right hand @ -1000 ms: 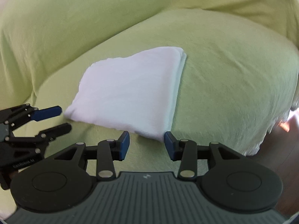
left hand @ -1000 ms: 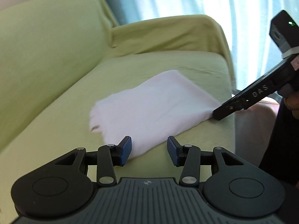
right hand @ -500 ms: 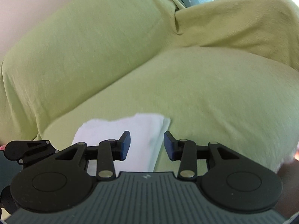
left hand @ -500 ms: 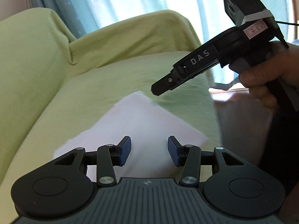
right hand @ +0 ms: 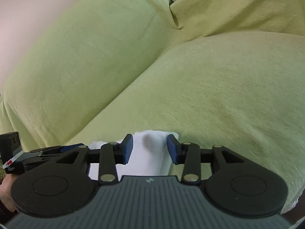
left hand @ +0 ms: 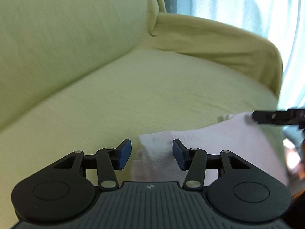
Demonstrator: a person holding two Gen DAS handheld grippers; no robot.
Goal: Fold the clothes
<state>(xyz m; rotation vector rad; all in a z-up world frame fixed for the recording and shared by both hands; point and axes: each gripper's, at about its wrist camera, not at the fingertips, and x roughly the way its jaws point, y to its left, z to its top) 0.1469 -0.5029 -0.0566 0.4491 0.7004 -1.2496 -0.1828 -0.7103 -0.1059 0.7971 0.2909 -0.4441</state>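
Two grippers I steer, left gripper (left hand: 152,153) and right gripper (right hand: 148,148), both spread wide and empty, hover over a folded white cloth (left hand: 219,145) on the green sofa (left hand: 133,87) seat's front edge.

The left gripper (left hand: 152,153) and the right gripper (right hand: 150,148) both hold their blue-padded jaws spread wide with nothing between them, each reaching forward side by side, the left's holding hand (right hand: 6,192) showing near-left.
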